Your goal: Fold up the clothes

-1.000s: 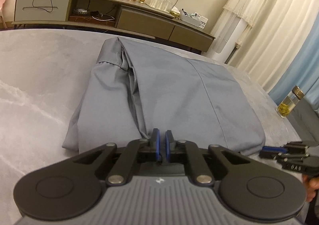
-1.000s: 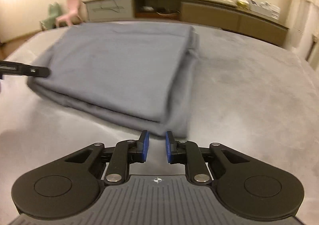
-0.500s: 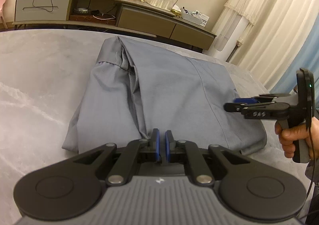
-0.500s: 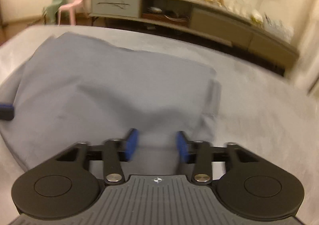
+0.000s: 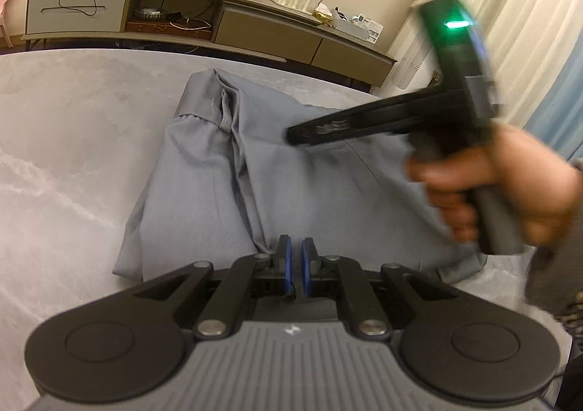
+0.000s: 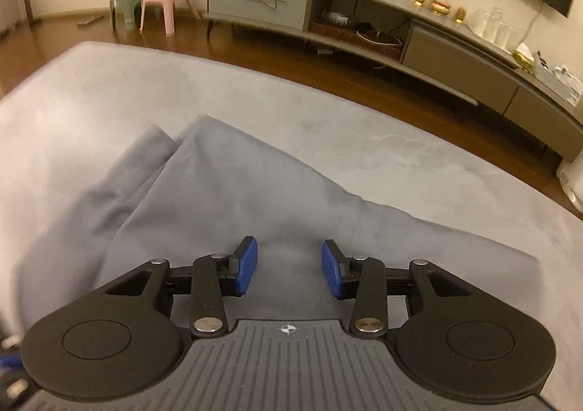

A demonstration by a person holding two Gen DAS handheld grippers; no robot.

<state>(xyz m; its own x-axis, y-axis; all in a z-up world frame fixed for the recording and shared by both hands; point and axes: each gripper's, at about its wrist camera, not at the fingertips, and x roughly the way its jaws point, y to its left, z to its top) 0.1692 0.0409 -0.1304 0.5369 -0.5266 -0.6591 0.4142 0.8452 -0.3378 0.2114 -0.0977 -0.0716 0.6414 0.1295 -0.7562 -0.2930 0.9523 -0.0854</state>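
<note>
Swinging over garment [image 5: 291, 174] | right gripper [image 6: 289, 267] jaws closing, empty | left gripper [image 5: 294, 263] unmoved

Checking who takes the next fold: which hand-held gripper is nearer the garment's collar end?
Right. The right hand-held gripper hangs over the garment toward its collar end; the left hand-held gripper sits at the opposite near edge.
</note>
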